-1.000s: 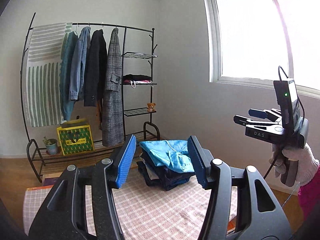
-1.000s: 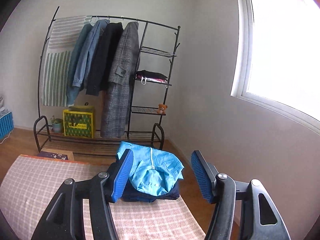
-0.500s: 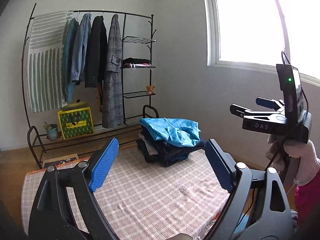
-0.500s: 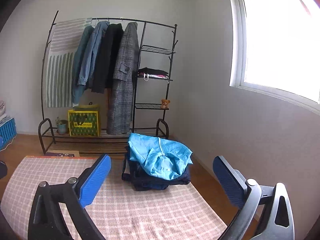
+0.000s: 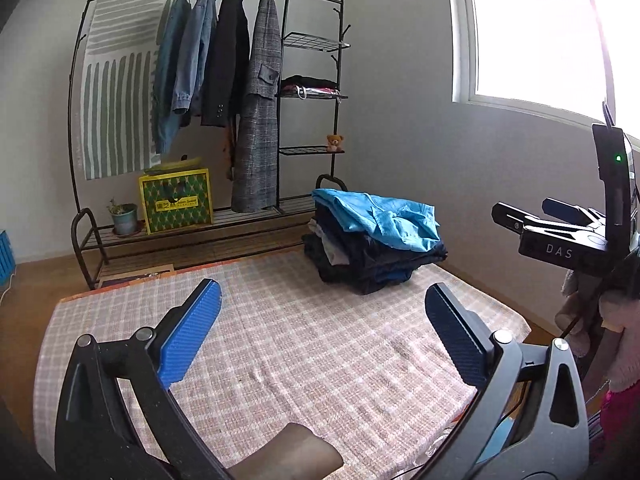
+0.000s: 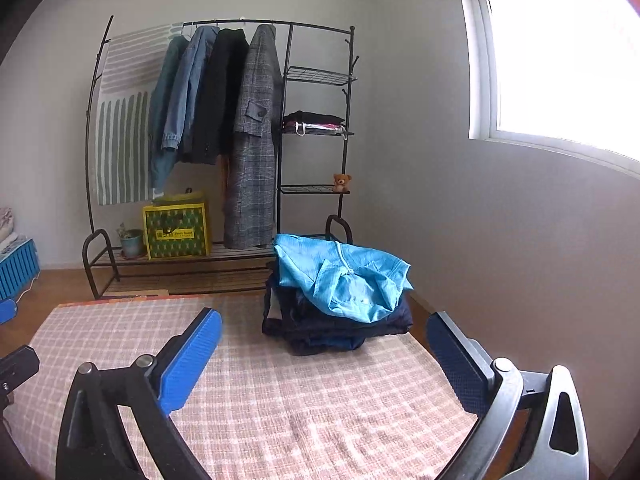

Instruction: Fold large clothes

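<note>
so both tools are released and hold nothing: the left tool [image 5: 322, 330] shows its blue pads spread wide across the lower part of the left wrist view, and the right tool [image 6: 322, 354] stands the same way low in the right wrist view. the folded clothes sit as a stack [image 5: 374, 246] right of centre in the left view, at the far edge of the worktop [image 5: 280, 344], which is covered by a checked cloth. a light blue garment [image 6: 340, 276] lies on top, its edges a little rumpled, over darker pieces. nothing unfolded lies on the near cloth.

judging from this, the step in hand is to fetch the next large piece, and where it lies is not shown. to do it well, keep both tools wide until they meet fabric, grip at two well-separated points such as shoulders or hem corners, and spread the piece flat on the bare checked area, well short of the stack so the pile is not knocked.
</note>
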`<state>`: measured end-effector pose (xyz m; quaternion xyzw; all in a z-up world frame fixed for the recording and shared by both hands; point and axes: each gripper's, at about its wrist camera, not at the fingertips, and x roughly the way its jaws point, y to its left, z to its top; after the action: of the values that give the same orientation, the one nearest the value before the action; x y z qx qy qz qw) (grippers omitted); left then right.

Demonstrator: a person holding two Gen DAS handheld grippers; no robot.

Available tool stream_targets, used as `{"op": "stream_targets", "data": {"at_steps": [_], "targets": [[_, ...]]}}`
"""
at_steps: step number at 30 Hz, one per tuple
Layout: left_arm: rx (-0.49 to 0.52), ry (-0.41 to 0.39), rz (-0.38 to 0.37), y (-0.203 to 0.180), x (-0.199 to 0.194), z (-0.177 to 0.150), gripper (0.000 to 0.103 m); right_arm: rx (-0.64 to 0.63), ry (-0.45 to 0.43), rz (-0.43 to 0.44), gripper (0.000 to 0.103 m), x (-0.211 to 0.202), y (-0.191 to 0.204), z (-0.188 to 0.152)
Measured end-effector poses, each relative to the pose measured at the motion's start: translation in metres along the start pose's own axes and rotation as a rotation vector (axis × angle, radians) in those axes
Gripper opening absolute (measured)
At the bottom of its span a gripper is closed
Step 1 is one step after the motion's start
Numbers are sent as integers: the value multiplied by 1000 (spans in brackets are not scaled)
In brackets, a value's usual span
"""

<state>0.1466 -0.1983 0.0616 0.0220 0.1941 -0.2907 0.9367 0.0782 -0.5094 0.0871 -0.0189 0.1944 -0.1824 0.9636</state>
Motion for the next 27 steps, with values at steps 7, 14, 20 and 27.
{"op": "stream_targets", "data": {"at_steps": [7,14,20,27], "targets": [[4,52,42,7,15,-17,103,6,18,-8,103,15,10,-19],[-12,42,53,12,12,-20,103,-1,16,-15,103,21,18,-28],[-13,41,53,13,10,-20,103,19,16,-13,103,22,20,-30],[-13,40,54,14,11,-20,103,4,8,-17,103,21,23,-32]]}}
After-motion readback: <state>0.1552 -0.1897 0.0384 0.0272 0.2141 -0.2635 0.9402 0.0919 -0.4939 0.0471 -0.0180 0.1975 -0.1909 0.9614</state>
